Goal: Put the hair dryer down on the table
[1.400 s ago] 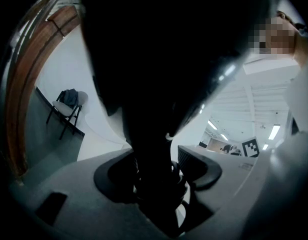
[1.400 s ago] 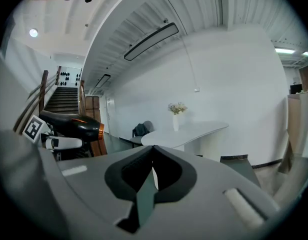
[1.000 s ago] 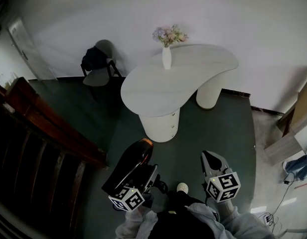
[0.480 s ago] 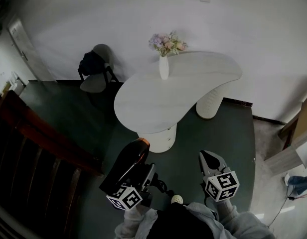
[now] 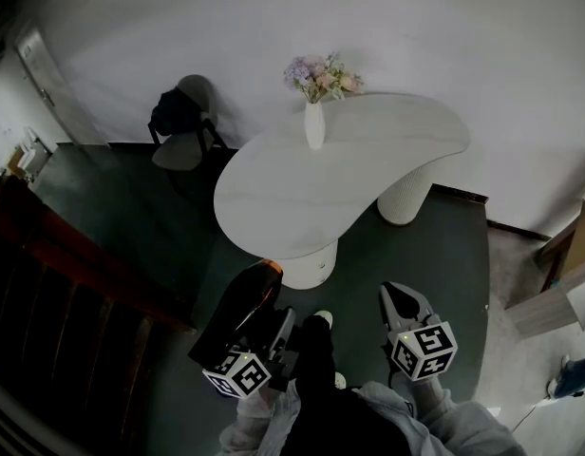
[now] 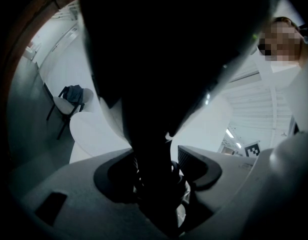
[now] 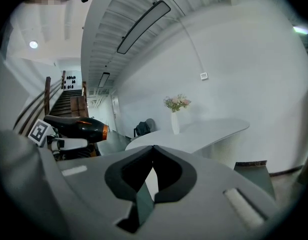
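The left gripper [image 5: 276, 329] is clamping partway closed on the handle of the hair dryer [image 5: 240, 310], carrying it in the air over the dark floor [image 5: 435, 245], short of the table [image 5: 302, 193]. The barrel is pointing forward, orange-ringed nozzle leading toward the table's near edge, so the table is lying dead ahead. The right gripper [image 5: 397, 299] is riding alongside, jaws together, gripping nothing. The white top is looking smooth and mostly bare, with a vase [image 5: 314, 126] of flowers standing at its far edge and a chair [image 5: 183, 142] sitting beyond by the wall.
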The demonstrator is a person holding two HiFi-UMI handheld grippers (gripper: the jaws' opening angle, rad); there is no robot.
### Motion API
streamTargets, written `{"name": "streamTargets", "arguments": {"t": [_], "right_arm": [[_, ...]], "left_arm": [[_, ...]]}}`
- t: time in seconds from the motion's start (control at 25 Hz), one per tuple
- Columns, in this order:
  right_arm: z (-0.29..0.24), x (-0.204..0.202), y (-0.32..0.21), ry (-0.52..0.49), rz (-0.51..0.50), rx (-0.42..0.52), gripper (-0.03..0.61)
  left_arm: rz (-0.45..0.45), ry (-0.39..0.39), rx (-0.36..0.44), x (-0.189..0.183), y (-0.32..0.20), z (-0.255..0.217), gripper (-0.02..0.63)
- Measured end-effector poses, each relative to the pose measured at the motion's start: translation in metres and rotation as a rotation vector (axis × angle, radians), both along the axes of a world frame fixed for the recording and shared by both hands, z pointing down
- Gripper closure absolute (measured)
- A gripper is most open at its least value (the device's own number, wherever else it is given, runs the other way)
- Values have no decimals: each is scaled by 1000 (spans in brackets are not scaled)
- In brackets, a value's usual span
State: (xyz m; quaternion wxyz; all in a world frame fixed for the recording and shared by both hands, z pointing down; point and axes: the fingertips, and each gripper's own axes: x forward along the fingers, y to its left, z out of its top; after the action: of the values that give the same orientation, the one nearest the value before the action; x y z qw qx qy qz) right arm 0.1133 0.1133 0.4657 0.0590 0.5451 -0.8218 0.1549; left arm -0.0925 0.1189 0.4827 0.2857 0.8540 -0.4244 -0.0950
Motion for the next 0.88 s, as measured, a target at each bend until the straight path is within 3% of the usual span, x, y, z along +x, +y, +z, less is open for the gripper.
{"name": "streamTargets", "arguments": {"t": [0.32, 0.88], "right_arm": [[13, 13, -51, 15, 7, -31, 568], [-5, 10, -201, 42, -37, -14, 568]], "left_arm": [[-6, 13, -26, 12, -64, 10, 360], [19, 30, -44, 23, -218, 3, 362]]}}
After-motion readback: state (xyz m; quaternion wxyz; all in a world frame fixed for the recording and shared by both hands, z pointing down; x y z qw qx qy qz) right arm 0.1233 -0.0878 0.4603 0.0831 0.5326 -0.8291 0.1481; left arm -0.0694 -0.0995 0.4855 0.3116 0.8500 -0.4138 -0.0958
